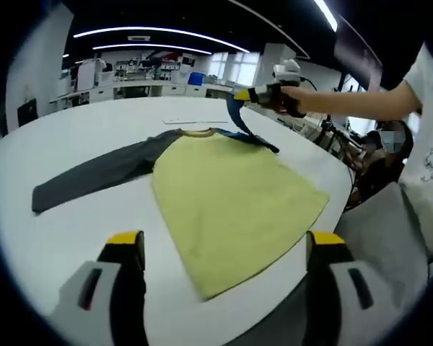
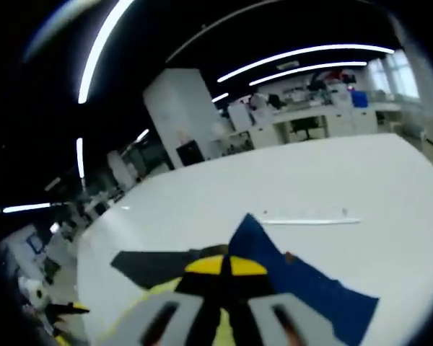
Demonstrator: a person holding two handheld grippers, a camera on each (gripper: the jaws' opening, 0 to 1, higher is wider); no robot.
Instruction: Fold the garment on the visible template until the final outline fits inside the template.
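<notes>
On the white table (image 1: pixel 72 231) in the left gripper view, a yellow raglan shirt (image 1: pixel 238 194) lies flat with its grey sleeve (image 1: pixel 94 176) stretched left, the left gripper (image 1: pixel 224 249) gaping wide near its hem, while the right gripper (image 1: pixel 254 94) pinches the blue sleeve (image 1: pixel 239 128) up at the far side. Across the right gripper view, the right gripper (image 2: pixel 224 267) is clamped on that blue sleeve (image 2: pixel 310 288), a thin white strip (image 2: pixel 310 221) lies on the table (image 2: pixel 332 180) beyond, and desks (image 2: pixel 310 122) stand far behind.

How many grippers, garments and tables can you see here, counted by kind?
Grippers: 2, the left gripper and the right gripper pinching a blue sleeve.
Garments: 1, a yellow-bodied shirt with one dark grey sleeve and one blue.
Tables: 1, the white table.
Total: 4.
</notes>
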